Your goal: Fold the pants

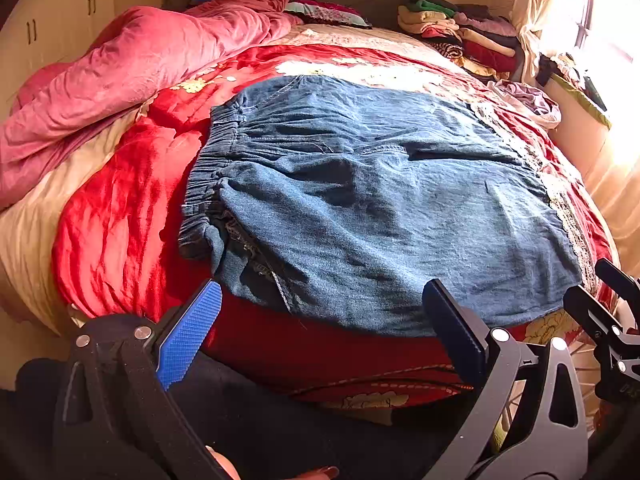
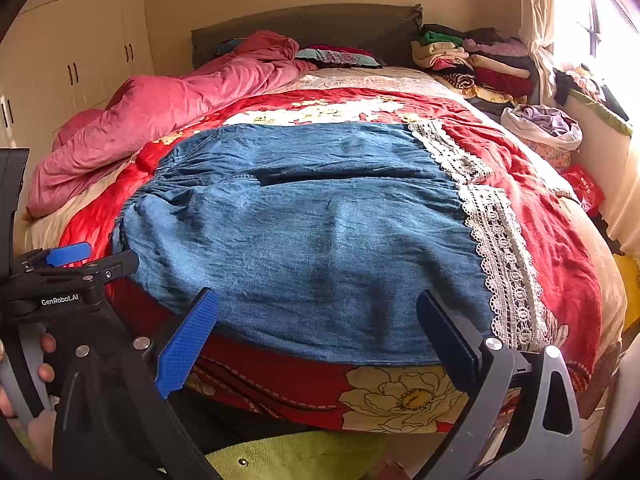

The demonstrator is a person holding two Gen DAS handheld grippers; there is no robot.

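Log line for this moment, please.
stage: pre-grasp | denim pants: flat on bed, unfolded | left gripper: open, empty | right gripper: open, empty

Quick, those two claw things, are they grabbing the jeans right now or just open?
Left gripper: open, holding nothing, poised at the near edge of the denim pants.
Right gripper: open, holding nothing, also at the pants' near edge.

The bed [image 2: 568,264] wears a red flowered cover. Blue denim pants [image 2: 304,240] lie flat across its near half, lace cuffs to the right. A rumpled pink quilt [image 2: 160,120] runs along the left side, and stacked folded clothes [image 2: 472,60] sit by the headboard.
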